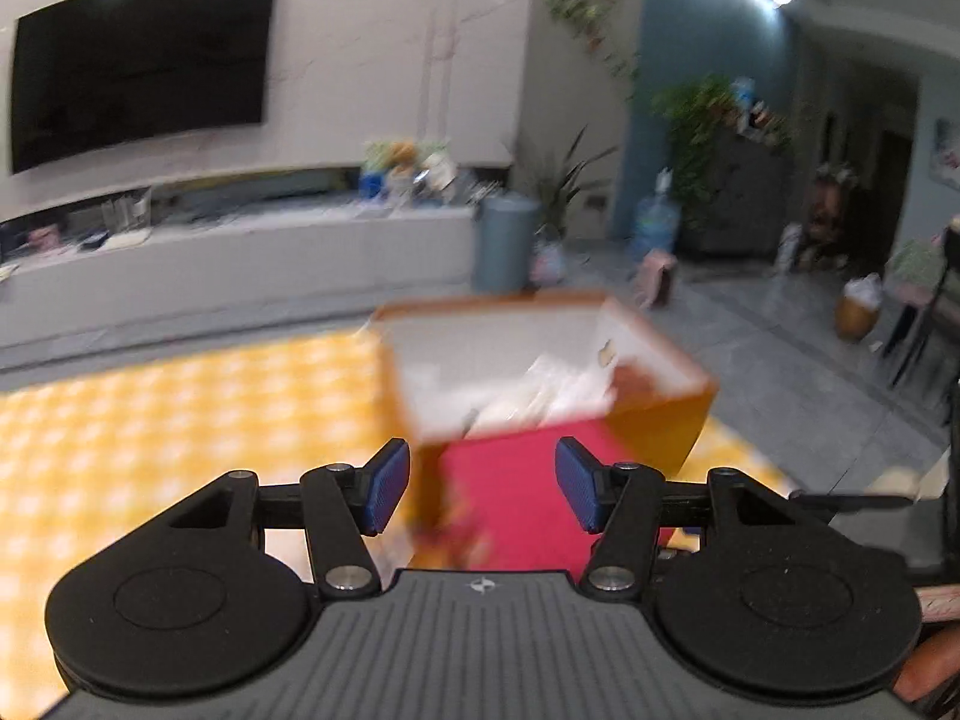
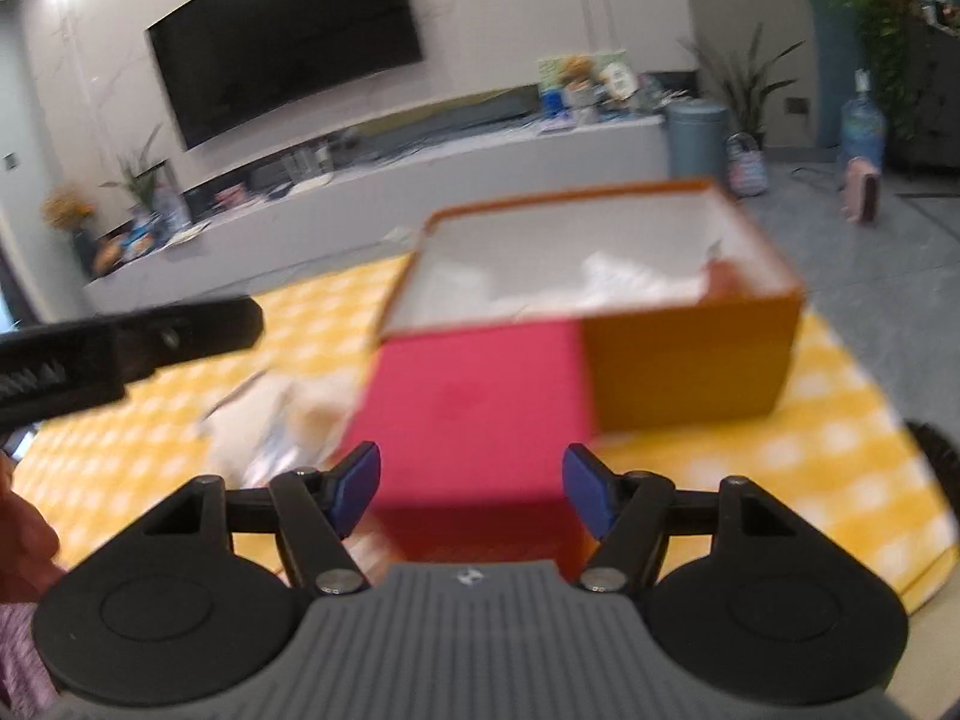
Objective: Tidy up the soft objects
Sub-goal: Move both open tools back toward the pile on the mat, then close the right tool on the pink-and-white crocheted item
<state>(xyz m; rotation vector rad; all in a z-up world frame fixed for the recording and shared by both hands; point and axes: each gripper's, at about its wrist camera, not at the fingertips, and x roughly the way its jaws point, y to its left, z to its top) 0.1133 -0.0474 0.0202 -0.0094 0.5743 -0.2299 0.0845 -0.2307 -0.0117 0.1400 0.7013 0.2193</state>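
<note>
red soft cloth (image 2: 474, 408) hangs over the near wall of the orange box (image 2: 690, 360), draped from the rim down the front face & onto the yellow checked mat (image 2: 840, 480). in the right wrist view it sits straight ahead of the right gripper (image 2: 471, 489), lower edge showing in the gap btw the blue pads (image 2: 360, 483), but the pads don't press on it — jaws apart, released, nothing grasped. in the left wrist view the same red cloth (image 1: 510, 480) lies ahead of & below the left gripper (image 1: 483, 489), also seen through the gap btw its blue pads (image 1: 387, 489); that one is spread too, holding nothing. whether either set of tips touches the cloth i can't tell, frames are blurred.

inside the box (image 1: 660, 360), white lining w/ crumpled white stuff (image 2: 624, 288) piled toward the right half. a pale, blurred item (image 2: 282, 420) lies on the mat just left of the red cloth, can't say what it is. the left gripper's black finger (image 2: 138, 336) pokes in from the left edge of the right wrist view.

beyond the mat (image 1: 150, 432): grey floor, long low white tv bench (image 1: 240, 264), big dark tv (image 1: 138, 60) on the wall, grey bin (image 1: 507, 240) at the bench end, water jug (image 1: 657, 225) & plants further right.
</note>
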